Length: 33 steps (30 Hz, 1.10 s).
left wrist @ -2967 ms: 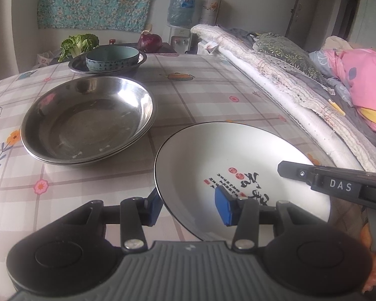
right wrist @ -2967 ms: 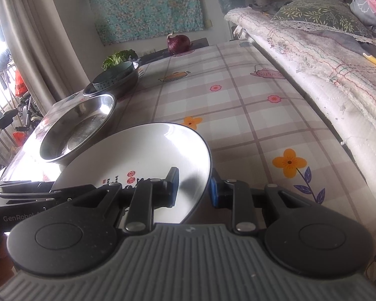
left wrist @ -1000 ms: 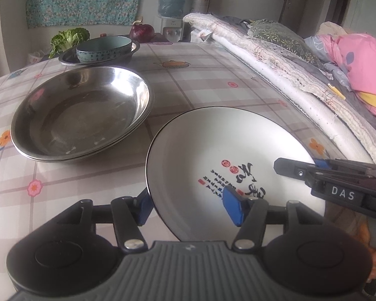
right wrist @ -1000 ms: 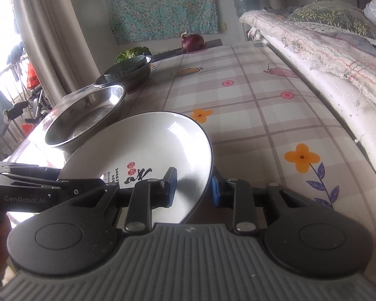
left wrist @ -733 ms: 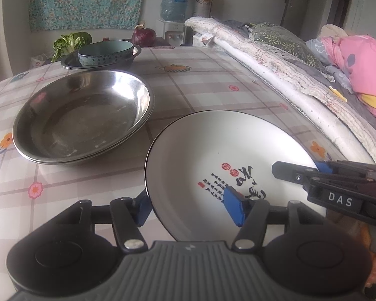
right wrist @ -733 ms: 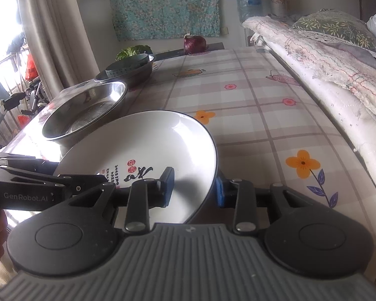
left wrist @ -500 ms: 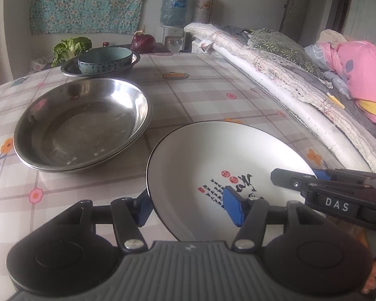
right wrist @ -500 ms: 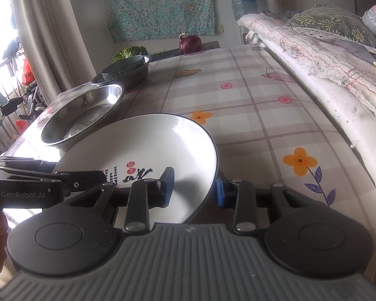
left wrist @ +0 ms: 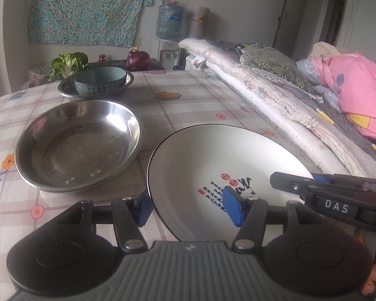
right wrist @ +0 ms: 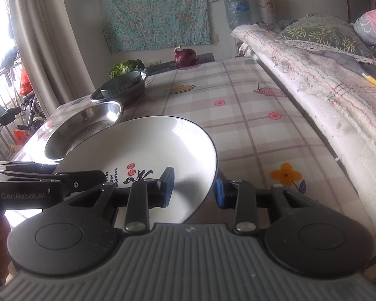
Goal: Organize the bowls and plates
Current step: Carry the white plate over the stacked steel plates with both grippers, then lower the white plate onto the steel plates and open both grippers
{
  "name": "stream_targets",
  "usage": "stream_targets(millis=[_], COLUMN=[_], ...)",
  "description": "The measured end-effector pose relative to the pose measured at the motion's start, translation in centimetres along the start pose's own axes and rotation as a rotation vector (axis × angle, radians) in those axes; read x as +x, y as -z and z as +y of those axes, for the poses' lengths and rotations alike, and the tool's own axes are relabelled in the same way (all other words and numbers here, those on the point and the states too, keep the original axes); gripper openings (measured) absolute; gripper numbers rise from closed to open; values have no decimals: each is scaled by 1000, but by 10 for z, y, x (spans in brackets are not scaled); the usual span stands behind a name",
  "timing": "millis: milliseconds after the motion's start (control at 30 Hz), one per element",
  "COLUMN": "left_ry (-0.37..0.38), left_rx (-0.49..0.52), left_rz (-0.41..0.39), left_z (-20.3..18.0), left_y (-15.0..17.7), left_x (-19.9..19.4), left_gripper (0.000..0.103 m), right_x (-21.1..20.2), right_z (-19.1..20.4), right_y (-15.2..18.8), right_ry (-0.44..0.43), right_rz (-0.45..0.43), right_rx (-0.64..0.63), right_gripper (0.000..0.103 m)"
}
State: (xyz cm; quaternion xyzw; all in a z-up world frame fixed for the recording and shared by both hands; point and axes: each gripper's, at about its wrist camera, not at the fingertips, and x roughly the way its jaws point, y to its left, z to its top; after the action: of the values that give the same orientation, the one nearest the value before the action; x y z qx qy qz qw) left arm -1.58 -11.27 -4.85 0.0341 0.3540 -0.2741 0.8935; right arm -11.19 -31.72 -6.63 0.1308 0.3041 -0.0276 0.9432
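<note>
White plate point(left wrist: 220, 160) empty, rim between spread fingers point(left wrist: 231, 207) of both grippers; teal bowl point(left wrist: 100, 79) in steel dish point(left wrist: 65, 89).

My left gripper point(left wrist: 188, 207) and right gripper point(right wrist: 193, 185) are black, with ribbed grey bases, silver screws and blue pads point(left wrist: 231, 208). White lettering at nine o'clock reads "GenRobot.AI"; "DAS" at three.

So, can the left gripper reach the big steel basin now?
Probably not yet: the left gripper has the white plate between its jaws. The steel basin lies close and unobstructed.
</note>
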Motion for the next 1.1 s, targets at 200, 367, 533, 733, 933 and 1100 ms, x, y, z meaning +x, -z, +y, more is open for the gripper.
stream_targets(millis=[200,367,533,733,933,1100], left_ry=[3,-13,-53,-115,-152,-165], left_rx=[-6,-30,-51,-108,-171,-197], left_rz=[-40,-71,-89,-79,-36,-7], left_z=[7,25,53,97,134,151], left_y=[-13,-26,-36,-45,-45,-42], left_x=[-13,-22,-30,-27,-14,-6], left_gripper=[59,59,59,59,59,59], right_x=[-8,-7,6,41,87,112], right_z=[9,28,53,90,121,136], right_y=[-16,-33,-52,-68,-78,-76], right_ry=[3,-7,-45,-103,-146,-158], right_rz=[-28,-48,-61,-39,29,83], right_rx=[-2,-22,-26,-52,-63,-66], right_gripper=[33,33,33,33,33,33])
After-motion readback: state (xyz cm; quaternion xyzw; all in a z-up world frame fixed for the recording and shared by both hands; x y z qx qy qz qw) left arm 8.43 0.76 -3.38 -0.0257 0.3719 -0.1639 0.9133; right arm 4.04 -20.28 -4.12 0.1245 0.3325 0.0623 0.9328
